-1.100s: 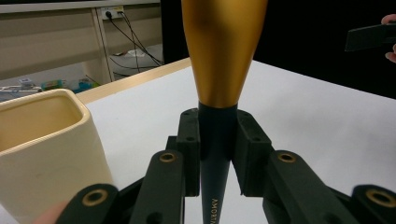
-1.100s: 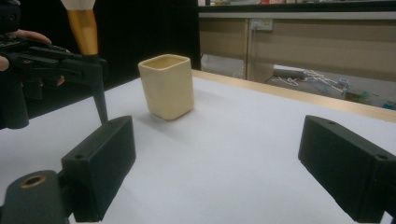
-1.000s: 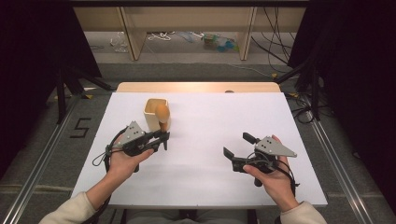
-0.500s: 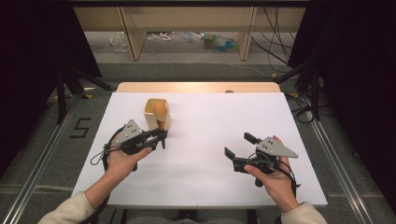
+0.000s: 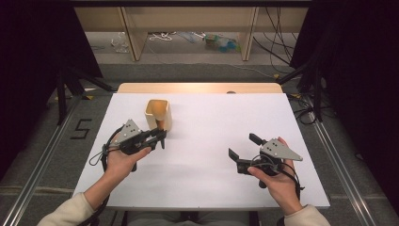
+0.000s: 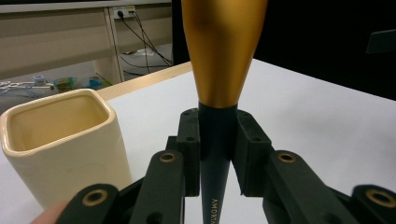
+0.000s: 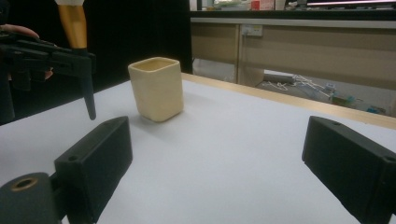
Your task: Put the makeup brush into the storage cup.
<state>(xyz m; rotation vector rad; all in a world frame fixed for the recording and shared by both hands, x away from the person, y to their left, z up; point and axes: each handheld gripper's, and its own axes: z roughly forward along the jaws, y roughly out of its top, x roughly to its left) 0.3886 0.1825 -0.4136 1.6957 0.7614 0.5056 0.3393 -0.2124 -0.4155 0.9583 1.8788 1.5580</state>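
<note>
A slim tool with a gold tapered body [image 6: 219, 51] and a black pointed end stands upright between the jaws of my left gripper [image 6: 217, 140], which is shut on its black part. In the high view the left gripper [image 5: 157, 136] sits just in front of a cream square cup [image 5: 157, 113], and the tool's gold part [image 5: 161, 124] shows against the cup's front right corner. The cup [image 6: 60, 140] is upright, and what shows of its inside looks empty. My right gripper [image 5: 243, 146] rests open at the table's right, with nothing between its jaws [image 7: 219, 163]. From there the cup [image 7: 156, 88] and the held tool [image 7: 72, 21] lie ahead.
The white table [image 5: 211, 113] has a wooden strip along its far edge. Beyond it stand shelf legs, with cables and small clutter [image 5: 221, 42] on the floor. Dark curtains close off both sides.
Both hands stay in place. Slightly less of the tool's gold part shows beside the cup than before.
</note>
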